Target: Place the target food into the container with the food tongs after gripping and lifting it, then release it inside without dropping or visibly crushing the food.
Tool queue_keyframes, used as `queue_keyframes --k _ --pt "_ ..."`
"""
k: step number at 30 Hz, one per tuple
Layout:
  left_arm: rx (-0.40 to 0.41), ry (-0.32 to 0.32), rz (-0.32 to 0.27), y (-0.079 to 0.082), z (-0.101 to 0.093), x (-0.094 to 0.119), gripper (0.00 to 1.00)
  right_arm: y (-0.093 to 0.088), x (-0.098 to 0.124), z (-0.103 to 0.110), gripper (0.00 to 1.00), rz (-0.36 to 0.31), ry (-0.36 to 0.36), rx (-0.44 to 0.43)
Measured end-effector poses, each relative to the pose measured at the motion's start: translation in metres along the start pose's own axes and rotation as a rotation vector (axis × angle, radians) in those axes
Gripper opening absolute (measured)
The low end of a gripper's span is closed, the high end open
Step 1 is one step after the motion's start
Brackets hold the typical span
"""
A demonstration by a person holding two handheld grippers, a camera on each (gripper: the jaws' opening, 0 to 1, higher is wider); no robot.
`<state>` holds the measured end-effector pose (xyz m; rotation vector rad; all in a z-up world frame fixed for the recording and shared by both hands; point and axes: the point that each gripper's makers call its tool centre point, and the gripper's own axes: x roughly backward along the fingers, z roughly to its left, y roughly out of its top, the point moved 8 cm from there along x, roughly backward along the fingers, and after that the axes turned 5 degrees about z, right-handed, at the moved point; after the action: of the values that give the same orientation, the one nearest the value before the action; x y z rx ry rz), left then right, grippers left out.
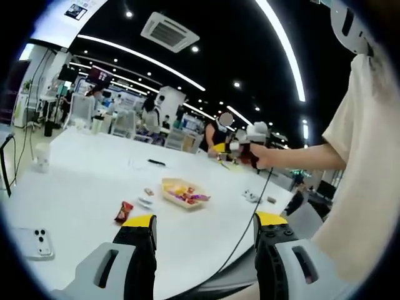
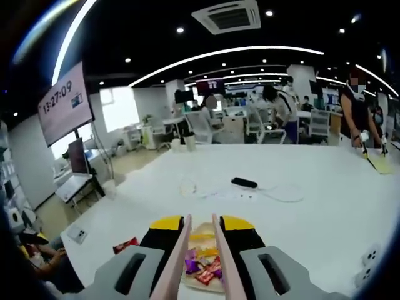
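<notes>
Bright strip lights run over an open office, and a wide white table (image 2: pixel 325 187) carries the work. From the fingers outward: the right gripper (image 2: pixel 201 240) has its yellow-tipped jaws drawn in on a pair of pale tongs (image 2: pixel 180 259), whose two arms run forward between them with a narrow gap left at the tips. Just past those tips sits the tray (image 2: pixel 203 234), and between the tong arms lie small wrapped candies (image 2: pixel 201 267) in purple, red and yellow. Left of the fingers, near the tray, lies a red packet (image 2: pixel 125 244); farther ahead, a black remote (image 2: pixel 244 182) and a white cable.

The left gripper (image 1: pixel 205 228) hangs with jaws wide apart and nothing between them; ahead of it the same tray (image 1: pixel 181 192) and red packet (image 1: pixel 124 212) show, with a phone (image 1: pixel 37 242) off to its left.

Judged by looks, a candy is light, with a slick, crinkly wrapper over a firmer core. It should be pinched across its middle, gently, not by the twisted ends, which would likely slip.
</notes>
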<state>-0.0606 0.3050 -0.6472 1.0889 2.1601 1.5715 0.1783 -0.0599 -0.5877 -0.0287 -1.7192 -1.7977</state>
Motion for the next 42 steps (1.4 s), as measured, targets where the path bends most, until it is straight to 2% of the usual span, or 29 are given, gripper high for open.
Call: queue_keyframes --k 6,10,15,18,22,24,30,34,42 --pt "0.002 0.012 -0.005 -0.004 -0.001 0.000 0.62 0.002 0.000 0.013 0.25 0.003 0.027 0.007" --pt "0.015 0.016 -0.012 -0.006 -0.005 -0.004 0.62 -0.006 -0.006 0.024 0.26 0.049 0.072 0.026" --pt "0.006 0.016 -0.029 0.001 -0.013 -0.009 0.61 -0.012 -0.017 0.037 0.27 0.069 0.125 0.027" --pt "0.009 0.031 -0.043 0.002 -0.014 -0.006 0.62 -0.009 -0.022 0.044 0.27 0.057 0.149 0.007" --pt "0.011 0.047 -0.034 -0.004 -0.012 0.004 0.61 -0.006 -0.029 0.057 0.28 0.045 0.179 -0.002" --pt "0.005 0.059 -0.028 -0.006 -0.010 0.010 0.61 -0.008 -0.033 0.066 0.28 0.060 0.203 0.004" --pt "0.034 0.115 -0.049 -0.011 -0.004 0.027 0.61 -0.017 -0.041 0.080 0.28 0.074 0.223 -0.005" --pt "0.043 0.110 -0.033 -0.015 -0.006 0.033 0.61 -0.026 -0.046 0.082 0.29 0.081 0.217 -0.038" --pt "0.030 0.105 -0.009 -0.010 0.003 0.037 0.61 -0.041 -0.057 0.090 0.29 0.107 0.219 -0.018"
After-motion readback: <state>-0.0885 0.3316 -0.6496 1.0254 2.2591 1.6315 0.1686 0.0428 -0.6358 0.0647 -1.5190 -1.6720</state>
